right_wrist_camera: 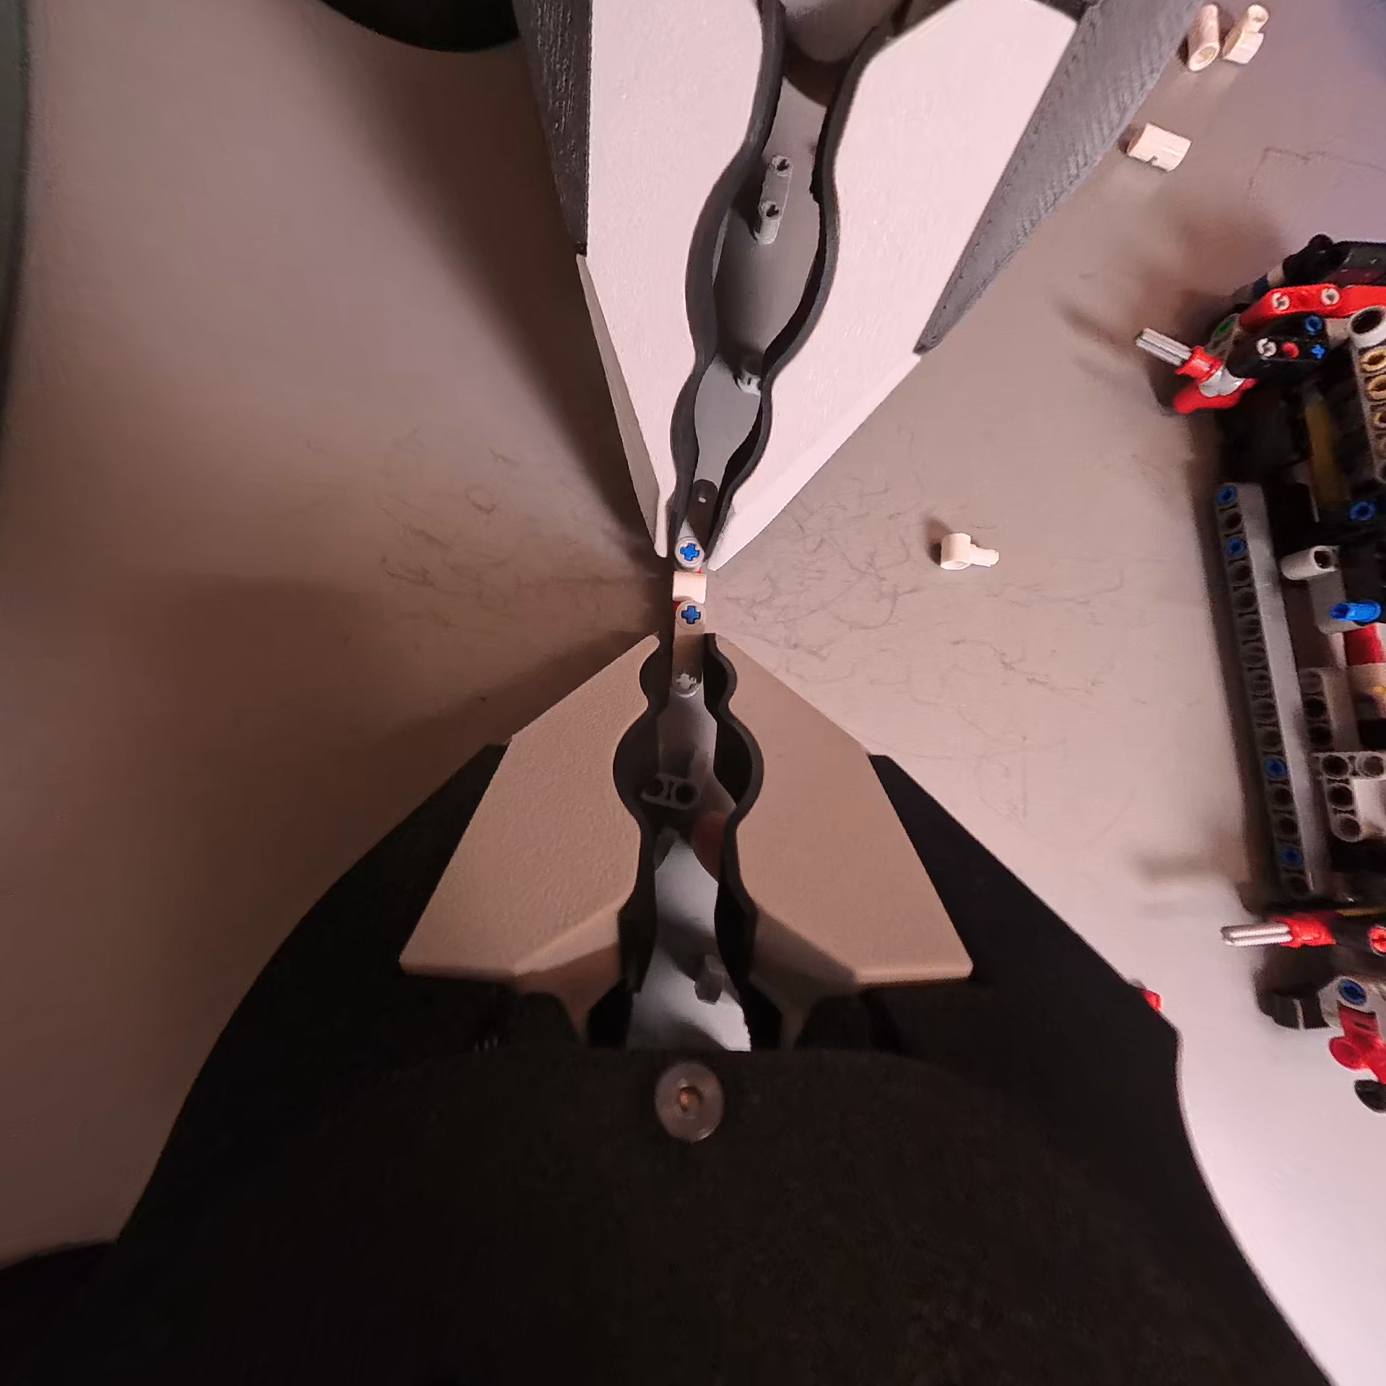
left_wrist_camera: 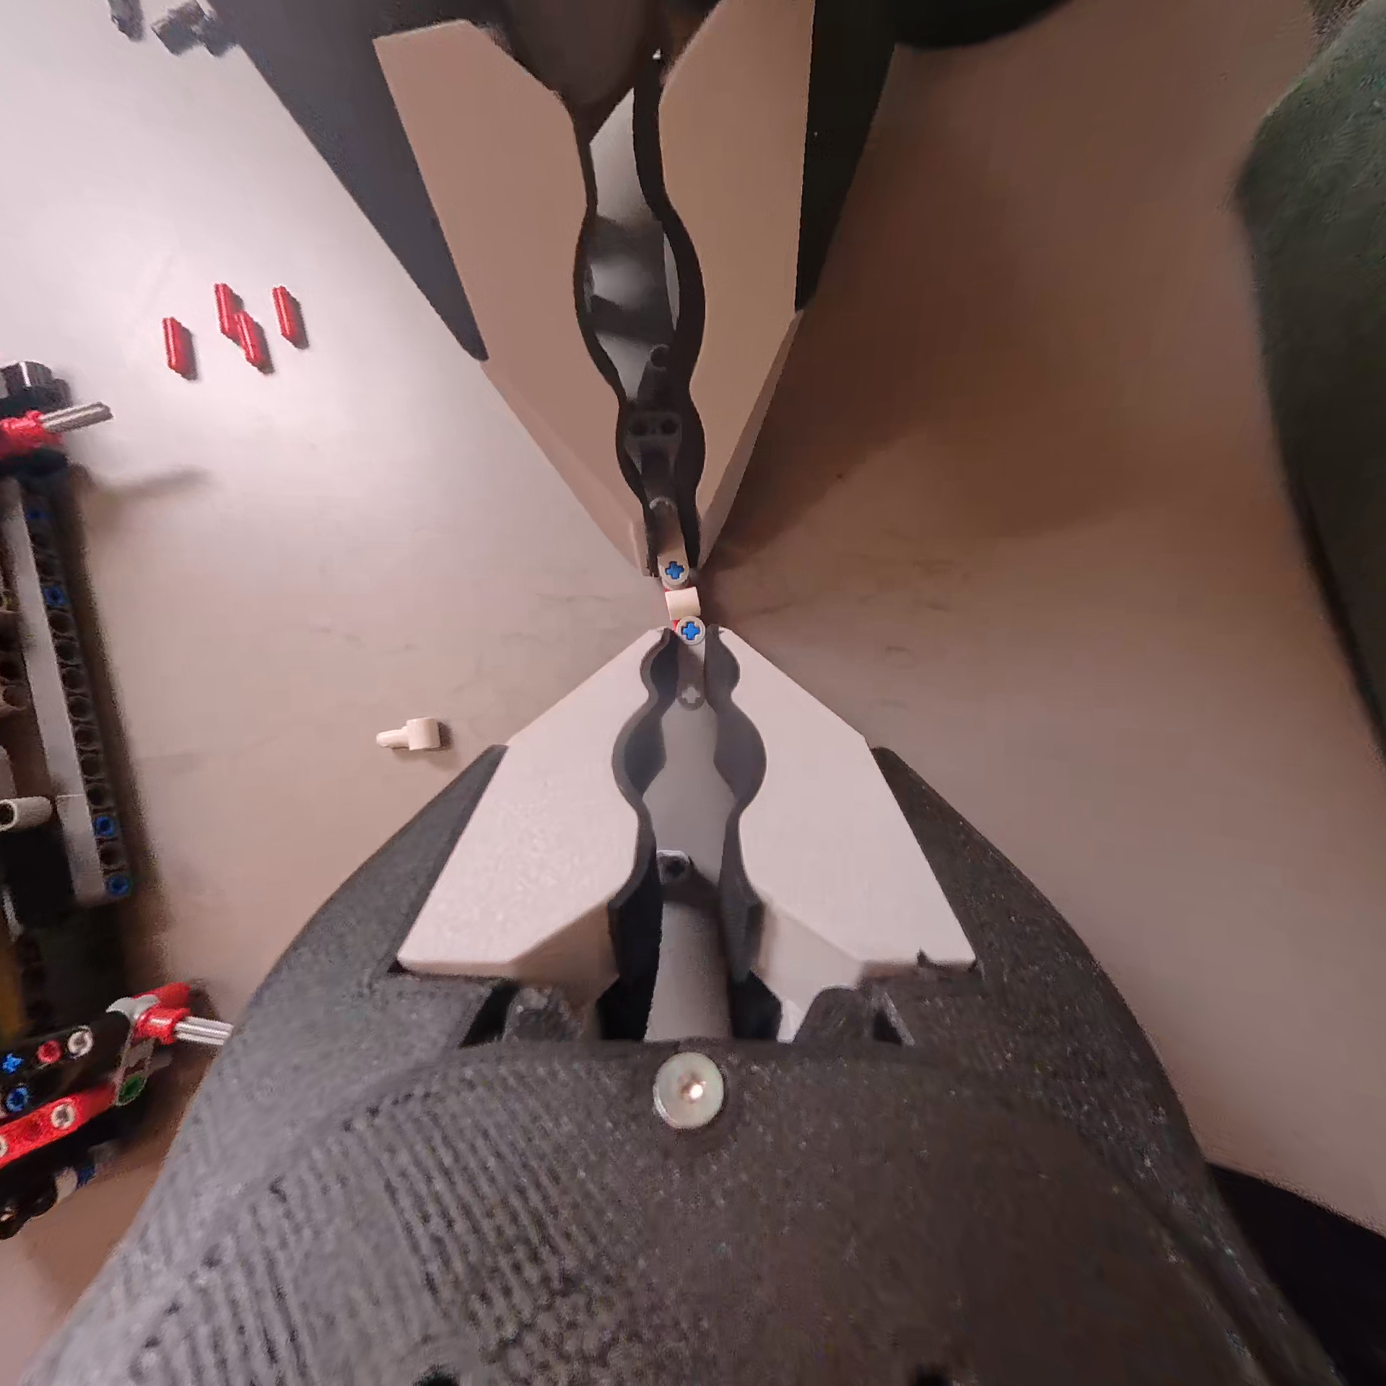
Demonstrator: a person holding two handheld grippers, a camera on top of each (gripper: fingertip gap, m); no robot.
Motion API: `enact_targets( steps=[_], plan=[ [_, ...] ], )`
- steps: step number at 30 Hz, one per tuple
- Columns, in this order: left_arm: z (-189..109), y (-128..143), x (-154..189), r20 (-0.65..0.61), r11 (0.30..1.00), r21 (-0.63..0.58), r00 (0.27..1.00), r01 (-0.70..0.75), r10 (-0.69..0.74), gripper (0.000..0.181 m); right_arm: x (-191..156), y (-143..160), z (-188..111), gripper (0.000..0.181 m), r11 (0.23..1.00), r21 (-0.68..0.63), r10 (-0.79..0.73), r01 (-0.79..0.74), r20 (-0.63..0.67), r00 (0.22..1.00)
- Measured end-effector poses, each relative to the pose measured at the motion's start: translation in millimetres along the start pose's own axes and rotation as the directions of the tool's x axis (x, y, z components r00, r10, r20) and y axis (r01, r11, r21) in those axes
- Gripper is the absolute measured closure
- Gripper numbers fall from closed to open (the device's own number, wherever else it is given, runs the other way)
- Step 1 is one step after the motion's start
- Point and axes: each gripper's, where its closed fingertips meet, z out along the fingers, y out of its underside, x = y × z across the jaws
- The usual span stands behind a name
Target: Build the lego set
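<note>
Left wrist view looks along the left gripper [left_wrist_camera: 691, 637], whose two fingers are pressed together on a grey beam [left_wrist_camera: 691, 632] with a blue cross-shaped pin at its end. Straight ahead, tip to tip, the right gripper [left_wrist_camera: 675, 568] comes in from the far side and is likewise clamped on a second grey beam [left_wrist_camera: 674, 571] carrying a blue pin. A small cream connector [left_wrist_camera: 684, 601] sits between the two beam ends and touches both, held above the pale table [left_wrist_camera: 375, 562].

On the left of this view lies the half-built model [left_wrist_camera: 56, 675], a long grey and black frame with blue pins, red joints and metal-grey axles sticking out toward the grippers. Four red pieces [left_wrist_camera: 236, 326] lie on the table farther off, near one another, and a single cream peg [left_wrist_camera: 412, 735] rests between the model and the left gripper, apart from both.

Right wrist view shows the same meeting from the other side: the right gripper [right_wrist_camera: 688, 634] near, the left gripper [right_wrist_camera: 688, 555] far, the cream connector [right_wrist_camera: 690, 586] between the two blue pins. Here the model [right_wrist_camera: 1305, 637] lies at the right edge, the cream peg [right_wrist_camera: 966, 555] is between it and the fingertips, and three more cream pieces [right_wrist_camera: 1215, 37] lie at the far right.
</note>
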Motion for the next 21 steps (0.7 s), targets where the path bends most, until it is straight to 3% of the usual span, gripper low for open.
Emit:
enact_targets(
  steps=[4,15,21],
  plan=[
    [1.0,-0.4,0.2,-0.03,0.998,-0.049,0.999,0.031,-0.032,0.176,-0.4,0.6,-0.2,0.175,1.0,-0.007,-0.004,0.004,-0.005,1.0],
    [2.4,-3.0,-2.6,0.105,0.953,-0.002,0.948,0.303,-0.301,0.175,0.1,3.0,-1.3,0.175,0.999,-0.031,-0.007,0.006,-0.024,1.0],
    [2.3,-3.3,-2.8,0.108,0.946,0.03,0.94,0.322,-0.323,0.175,-0.4,3.0,-1.4,0.175,1.0,-0.028,-0.004,0.004,-0.013,1.0]
  ],
)
